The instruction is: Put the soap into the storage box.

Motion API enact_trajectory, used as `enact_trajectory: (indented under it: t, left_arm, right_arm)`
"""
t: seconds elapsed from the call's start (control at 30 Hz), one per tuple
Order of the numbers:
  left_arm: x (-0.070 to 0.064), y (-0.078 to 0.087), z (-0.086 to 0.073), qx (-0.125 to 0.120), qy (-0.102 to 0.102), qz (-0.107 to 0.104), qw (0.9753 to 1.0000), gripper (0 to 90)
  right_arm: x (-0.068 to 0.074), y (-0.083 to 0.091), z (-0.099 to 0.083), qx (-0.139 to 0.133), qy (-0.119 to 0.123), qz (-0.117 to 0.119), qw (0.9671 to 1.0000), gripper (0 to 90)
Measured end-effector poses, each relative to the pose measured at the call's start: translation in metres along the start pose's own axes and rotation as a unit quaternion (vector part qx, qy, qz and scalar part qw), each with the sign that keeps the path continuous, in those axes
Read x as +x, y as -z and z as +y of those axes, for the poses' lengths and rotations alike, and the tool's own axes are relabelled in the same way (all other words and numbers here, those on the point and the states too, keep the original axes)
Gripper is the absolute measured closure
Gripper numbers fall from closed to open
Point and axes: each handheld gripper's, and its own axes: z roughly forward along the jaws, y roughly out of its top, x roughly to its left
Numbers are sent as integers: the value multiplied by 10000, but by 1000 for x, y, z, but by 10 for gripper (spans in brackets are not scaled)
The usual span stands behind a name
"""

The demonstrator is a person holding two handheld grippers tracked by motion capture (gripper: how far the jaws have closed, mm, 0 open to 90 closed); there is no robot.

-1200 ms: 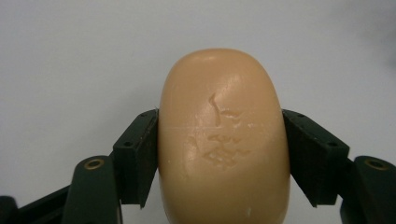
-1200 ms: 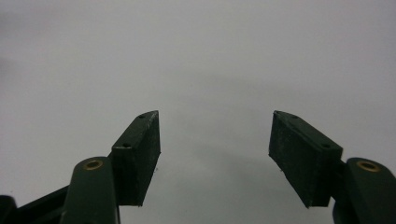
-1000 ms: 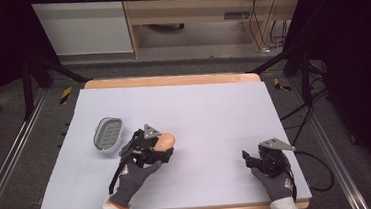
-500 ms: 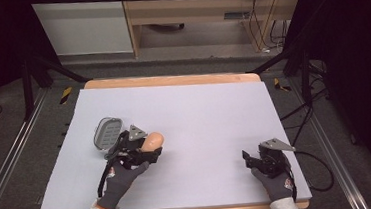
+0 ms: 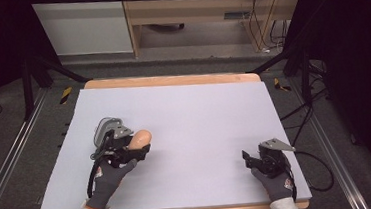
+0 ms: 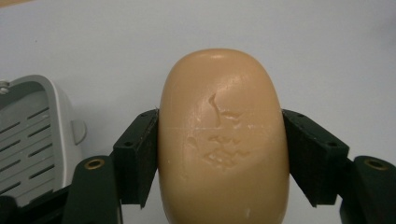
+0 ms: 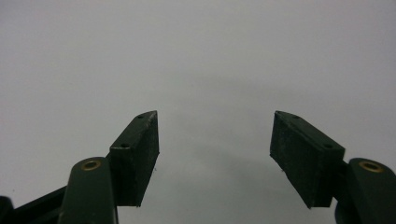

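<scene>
Even overhead light, dark surroundings, soft shadows, slightly blurry close-ups.

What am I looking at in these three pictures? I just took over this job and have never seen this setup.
No robot arm here: a person in grey gloves holds a hand-operated two-jaw gripper in each hand. The high view looks down from above on the pale lilac table top with a wooden edge. The other two pictures come from cameras riding on the grippers, looking along their black jaws.

The left gripper is clamped on a smooth, oval, tan bar of soap, one jaw on each side. Just beside it lies a grey plastic soap dish with a slotted floor.

The right gripper sits near the table's front right corner, jaws apart, nothing between them.
</scene>
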Motion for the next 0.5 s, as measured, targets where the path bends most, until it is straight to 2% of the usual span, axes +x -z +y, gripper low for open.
enact_trajectory:
  t: [0.5]
  left_arm:
    - [23, 14, 3, -144, 201, 194, 9995, 315]
  right_arm:
    - [1, -1, 0, 4, -26, 2, 10000, 328]
